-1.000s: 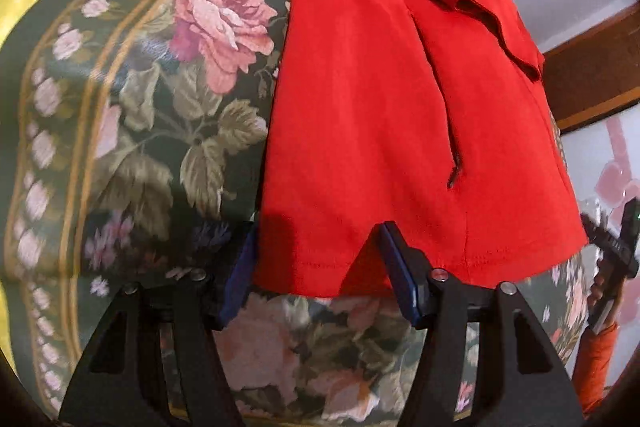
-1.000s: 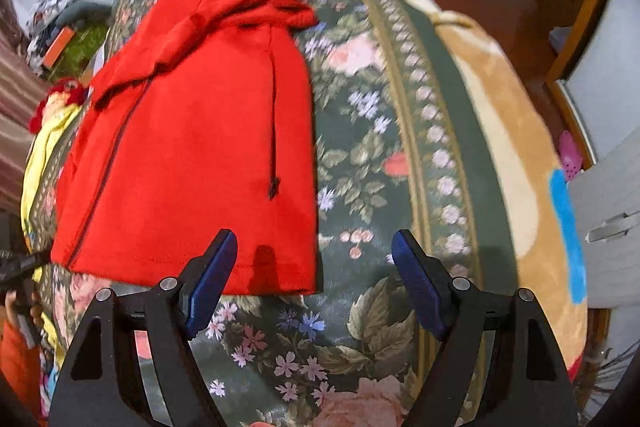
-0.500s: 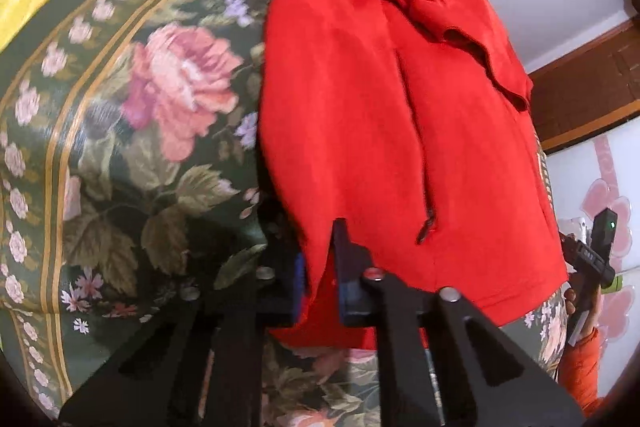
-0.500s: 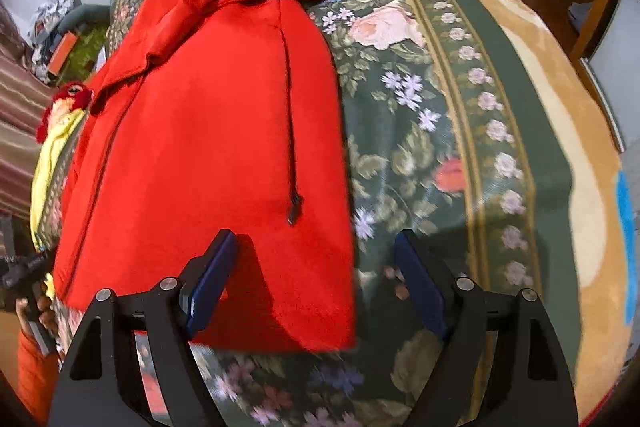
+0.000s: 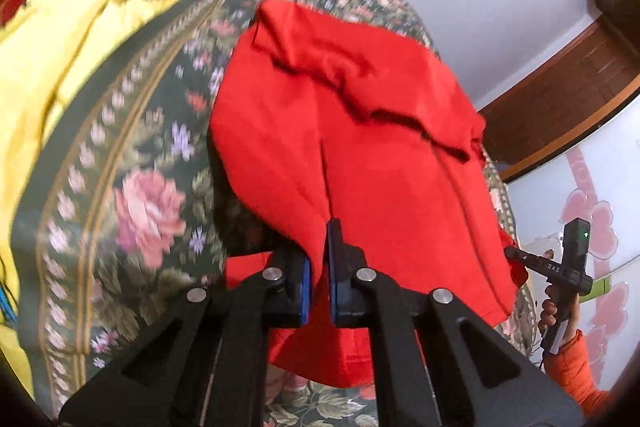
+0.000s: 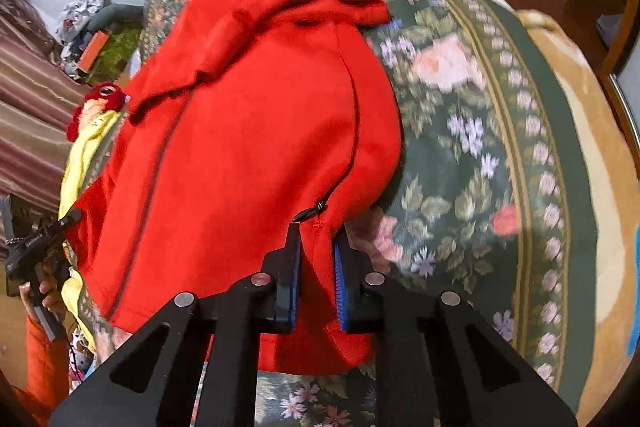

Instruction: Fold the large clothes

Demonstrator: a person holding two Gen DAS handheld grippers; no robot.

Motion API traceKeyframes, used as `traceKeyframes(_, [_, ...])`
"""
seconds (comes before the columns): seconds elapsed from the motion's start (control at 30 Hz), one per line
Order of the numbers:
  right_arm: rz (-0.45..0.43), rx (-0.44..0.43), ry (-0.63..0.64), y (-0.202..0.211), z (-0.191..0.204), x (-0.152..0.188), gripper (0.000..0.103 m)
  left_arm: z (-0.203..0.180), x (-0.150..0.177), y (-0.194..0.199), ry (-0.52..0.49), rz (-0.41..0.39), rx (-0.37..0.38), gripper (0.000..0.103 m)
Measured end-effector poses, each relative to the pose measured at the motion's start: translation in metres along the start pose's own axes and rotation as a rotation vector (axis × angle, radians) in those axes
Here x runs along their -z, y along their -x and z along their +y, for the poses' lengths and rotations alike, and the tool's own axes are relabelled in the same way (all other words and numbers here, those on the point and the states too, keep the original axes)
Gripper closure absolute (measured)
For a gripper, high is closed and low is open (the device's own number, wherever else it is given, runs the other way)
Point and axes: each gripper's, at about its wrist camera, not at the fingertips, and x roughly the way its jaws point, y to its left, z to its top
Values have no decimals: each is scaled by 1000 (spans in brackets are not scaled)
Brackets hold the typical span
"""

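Both grippers point steeply down at a bed covered by a dark green floral blanket [image 5: 132, 163], and each has a lower corner of the red jacket [image 5: 384, 163] between its blue pads. In the left wrist view the left gripper [image 5: 319, 267] sits at the bottom centre of the frame with its jaws clenched on the jacket's hem edge; the cloth rises in a fold out of the narrow slot between them and hangs loose below, clear of the blanket. At the right edge of that frame the right hand [image 5: 554, 311], in an orange sleeve, grips the handle of its own gripper. In the right wrist view the right gripper [image 6: 316, 275] also fills the bottom centre, its jaws closing on the other hem corner, with red cloth bunched between the pads just under a black zipper pull [image 6: 310, 213]. The left hand [image 6: 38, 291] shows at the lower left edge of that frame, holding its black handle. The jacket lies lengthwise up the middle of both frames, its hood and folded sleeve crumpled at the upper end, its lower end lifted off the bed. A yellow cloth [image 5: 52, 59] lies along the blanket's edge at the upper left of the left wrist view. No containers can be made out clearly.
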Motion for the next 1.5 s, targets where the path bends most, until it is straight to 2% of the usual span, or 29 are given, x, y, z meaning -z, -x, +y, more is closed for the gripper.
traceKeyframes(0.1, [-43,-12,25,10,7,-10,91,-2,-10,7,-4,-21,-7,98])
traceKeyframes(0.27, [-123,-66,59,29,21,-36,91,-2,-31,14,32,-52,57,99])
traceKeyframes(0.43, [-167,-67,101,33,35,-69,91,-12,-61,17,33,-83,101,99])
traceKeyframes(0.57, [-206,-63,92,32,35,-102,91,-24,-101,13,7,-125,77,99])
traceKeyframes(0.67, [-256,-12,90,31,35,-138,91,-24,-133,11,23,-161,72,99])
traceKeyframes(0.8, [-287,28,74,23,33,-184,91,-25,-181,-2,-2,-218,-4,99])
traceKeyframes(0.87, [-291,30,55,14,29,-206,91,-23,-204,-15,7,-227,-12,99])
traceKeyframes(1.1, [-248,79,9,-42,18,-248,91,-12,-245,-77,18,-202,-103,99])
traceKeyframes(1.3, [-163,88,-19,-90,-3,-260,91,15,-249,-135,39,-124,-164,98])
traceKeyframes(1.5, [-140,107,35,-102,-6,-261,89,28,-244,-174,13,-54,-213,97])
